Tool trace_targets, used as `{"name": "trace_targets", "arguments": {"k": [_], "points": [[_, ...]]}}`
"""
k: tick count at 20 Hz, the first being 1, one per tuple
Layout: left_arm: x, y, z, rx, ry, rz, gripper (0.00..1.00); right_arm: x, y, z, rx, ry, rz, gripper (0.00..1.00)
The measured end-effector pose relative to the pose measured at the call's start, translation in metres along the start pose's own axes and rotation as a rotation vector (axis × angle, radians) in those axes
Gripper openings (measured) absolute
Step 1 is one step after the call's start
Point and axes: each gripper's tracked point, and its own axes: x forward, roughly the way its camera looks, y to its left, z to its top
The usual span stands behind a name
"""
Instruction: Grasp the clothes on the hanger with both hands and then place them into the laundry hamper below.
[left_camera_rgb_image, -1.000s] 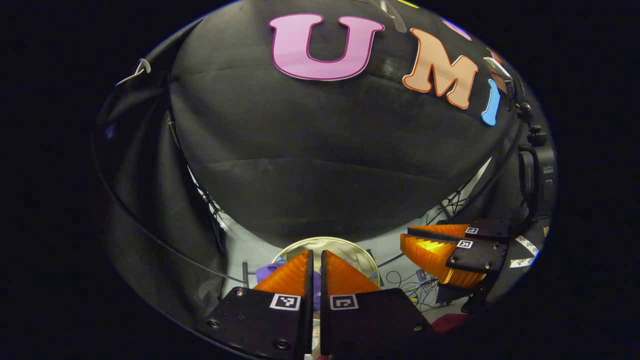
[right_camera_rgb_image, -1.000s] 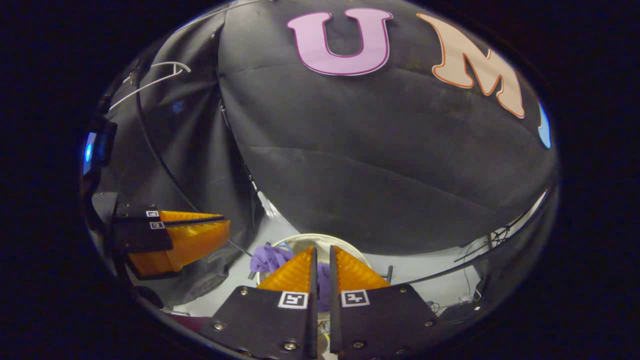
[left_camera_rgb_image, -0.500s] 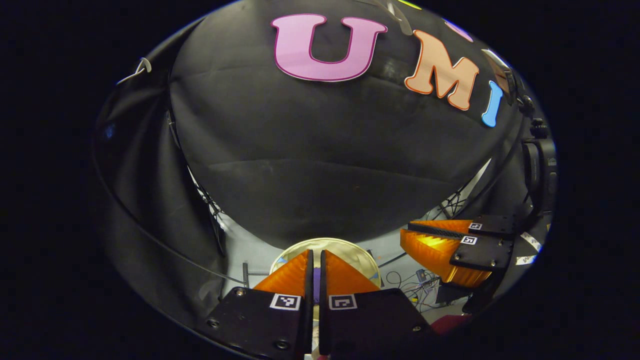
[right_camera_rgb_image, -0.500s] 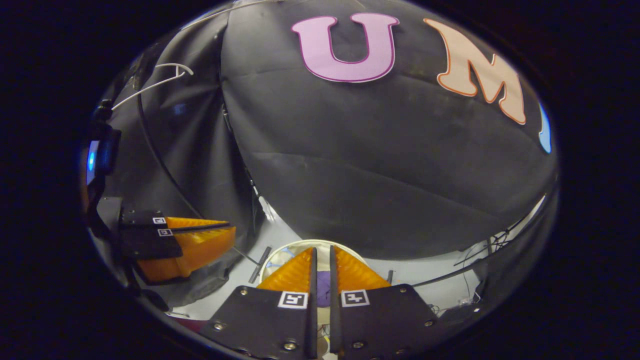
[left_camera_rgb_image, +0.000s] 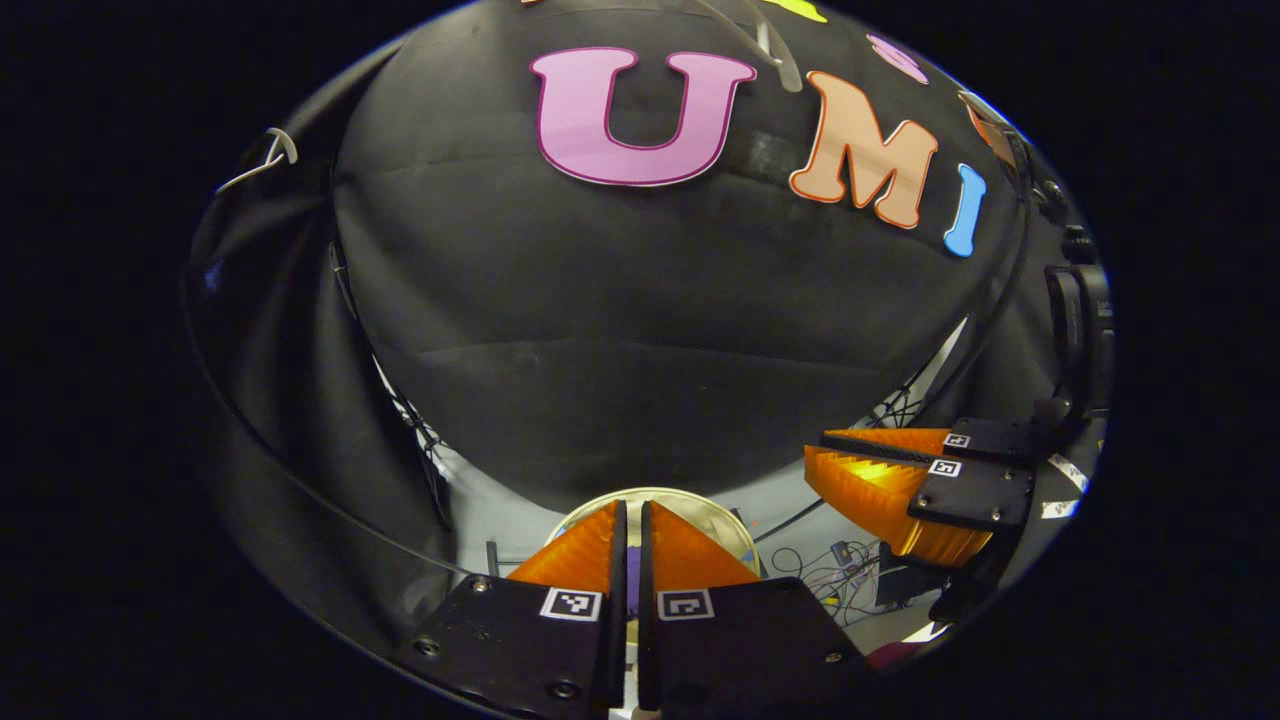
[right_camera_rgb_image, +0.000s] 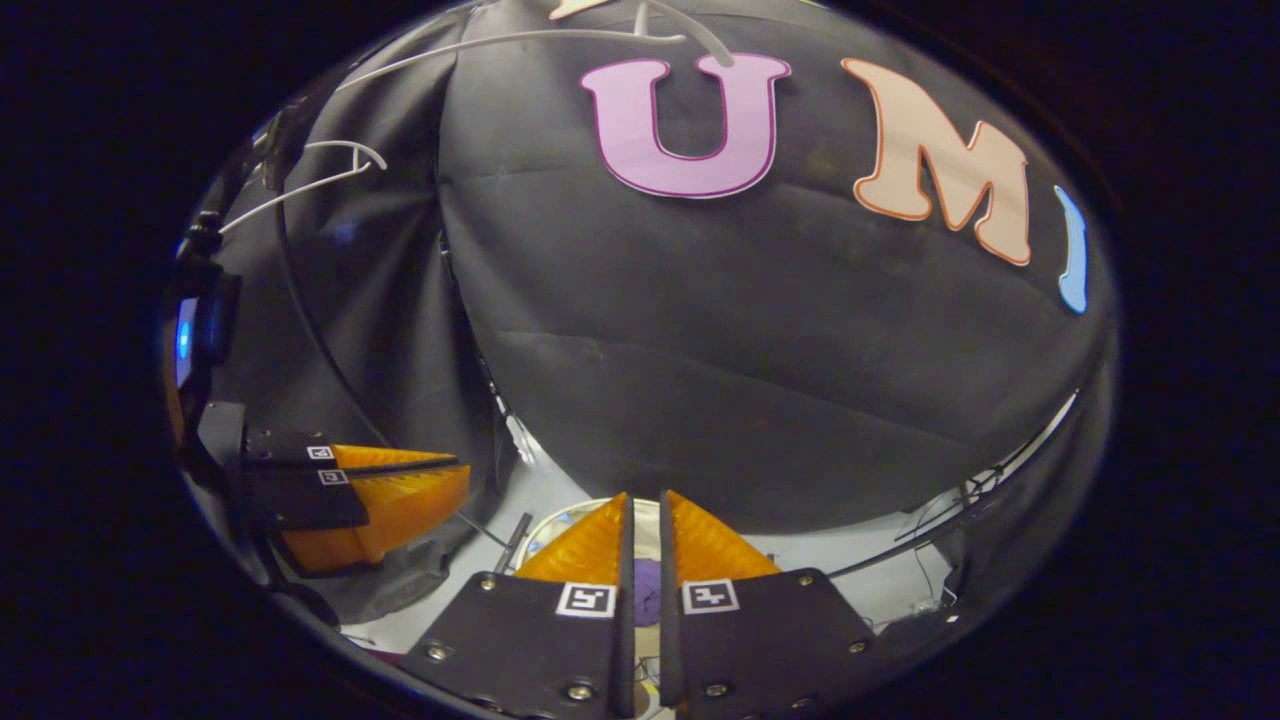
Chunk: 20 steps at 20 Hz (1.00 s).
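Both grippers sit level, side by side, pointed at the black cloth wall (left_camera_rgb_image: 640, 330) and angled slightly down over the laundry hamper (left_camera_rgb_image: 725, 515), whose round pale rim is on the floor just past the fingertips. Left gripper (left_camera_rgb_image: 627, 525): fingers nearly together, thin slit between them, nothing clamped. Right gripper (right_camera_rgb_image: 641, 520): same, narrow gap, holding nothing. Purple clothes (right_camera_rgb_image: 647, 580) lie in the hamper, seen through the slit in the right gripper view; in the left gripper view just a sliver of purple between the fingers. Left gripper view has the right gripper off to the side at lower right, fingers close together and empty, plus a tangle of cables (left_camera_rgb_image: 835, 575) on the floor near it. Right gripper view has the left gripper at lower left, likewise near-closed, and two bare white hangers (right_camera_rgb_image: 300, 185) up top: one at upper left, one along the top edge.
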Motion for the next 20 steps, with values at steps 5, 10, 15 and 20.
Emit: {"name": "trace_targets", "arguments": {"k": [5,10,15,20], "points": [[-0.009,-0.004,0.011,0.021,-0.033,-0.007,0.06,-0.012,0.0,0.005,-0.003,-0.03,-0.021,0.1],[-0.023,-0.01,0.022,0.041,-0.061,-0.021,0.06,-0.026,-0.002,0.007,0.009,-0.049,-0.038,0.1],[-0.035,-0.02,0.027,0.079,-0.083,-0.04,0.06,-0.048,-0.009,0.016,0.012,-0.091,-0.064,0.1],[-0.056,-0.037,0.034,0.102,-0.127,-0.05,0.06,-0.081,-0.022,0.032,0.03,-0.185,-0.096,0.1]]}}
